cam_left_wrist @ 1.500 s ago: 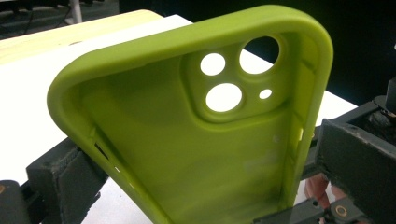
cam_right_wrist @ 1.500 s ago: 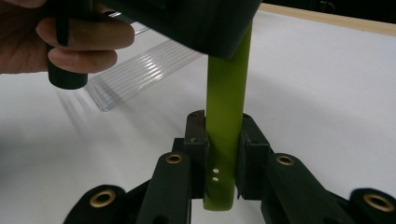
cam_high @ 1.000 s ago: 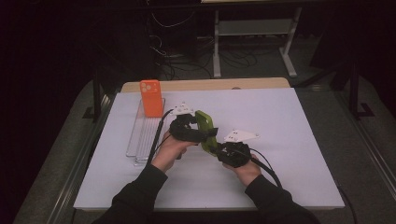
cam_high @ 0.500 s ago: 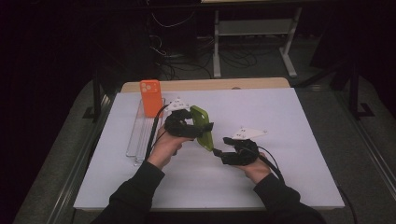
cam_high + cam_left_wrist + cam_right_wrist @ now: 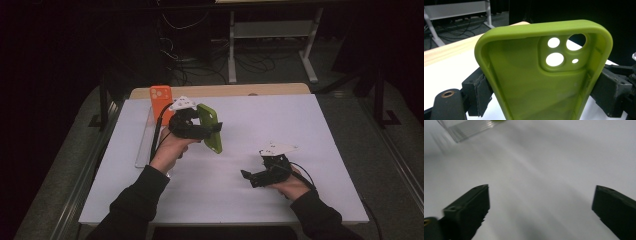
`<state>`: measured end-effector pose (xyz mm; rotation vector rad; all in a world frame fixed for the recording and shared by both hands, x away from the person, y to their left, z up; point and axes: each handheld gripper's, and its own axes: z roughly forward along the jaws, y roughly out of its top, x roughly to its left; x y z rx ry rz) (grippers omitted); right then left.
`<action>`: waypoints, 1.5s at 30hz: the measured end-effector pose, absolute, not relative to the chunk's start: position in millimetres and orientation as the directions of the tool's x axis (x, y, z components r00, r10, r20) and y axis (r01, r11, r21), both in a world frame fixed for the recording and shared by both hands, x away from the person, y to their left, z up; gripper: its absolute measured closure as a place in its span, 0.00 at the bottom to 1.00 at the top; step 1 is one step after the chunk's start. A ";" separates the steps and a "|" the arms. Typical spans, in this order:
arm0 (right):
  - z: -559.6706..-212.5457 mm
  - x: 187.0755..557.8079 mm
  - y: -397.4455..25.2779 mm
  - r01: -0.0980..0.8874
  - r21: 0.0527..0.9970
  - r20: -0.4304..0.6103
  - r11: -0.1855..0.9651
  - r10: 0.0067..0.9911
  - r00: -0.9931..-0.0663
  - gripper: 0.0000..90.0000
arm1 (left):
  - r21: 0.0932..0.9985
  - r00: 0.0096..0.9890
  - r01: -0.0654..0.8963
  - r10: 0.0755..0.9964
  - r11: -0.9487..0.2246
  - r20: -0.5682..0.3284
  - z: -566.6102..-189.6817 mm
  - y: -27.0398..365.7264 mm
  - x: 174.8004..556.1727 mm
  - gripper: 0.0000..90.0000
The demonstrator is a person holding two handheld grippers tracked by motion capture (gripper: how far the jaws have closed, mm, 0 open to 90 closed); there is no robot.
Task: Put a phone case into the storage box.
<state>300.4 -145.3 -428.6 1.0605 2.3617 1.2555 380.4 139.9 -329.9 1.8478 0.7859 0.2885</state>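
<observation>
My left gripper [image 5: 212, 131] is shut on a green phone case [image 5: 210, 127], held upright above the white table [image 5: 300, 125]. In the left gripper view the green phone case [image 5: 544, 75] shows its hollow inside and camera cut-outs, clamped between both jaws. An orange phone case [image 5: 161, 102] stands upright in a clear rack [image 5: 146, 137] at the table's left. My right gripper [image 5: 247, 176] hovers low over the table at the front right, jaws wide apart with nothing between them. In the right gripper view my right gripper [image 5: 539, 212] faces bare white table, blurred by motion.
The clear rack's corner [image 5: 466, 130] appears at the top left of the right gripper view. A wooden strip [image 5: 225, 90] runs along the table's far edge. Behind it are cables and a white stand [image 5: 270, 35] on a dark floor.
My right gripper let go of the green case and moved right and toward the front edge, now open. My left gripper lifted the case and carried it left, toward the rack.
</observation>
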 end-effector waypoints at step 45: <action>-441.6 282.6 -184.0 0.502 0.765 0.076 0.403 0.718 -0.692 0.00 | 0.915 0.560 0.353 0.828 -0.198 -0.037 -284.9 210.6 419.1 0.16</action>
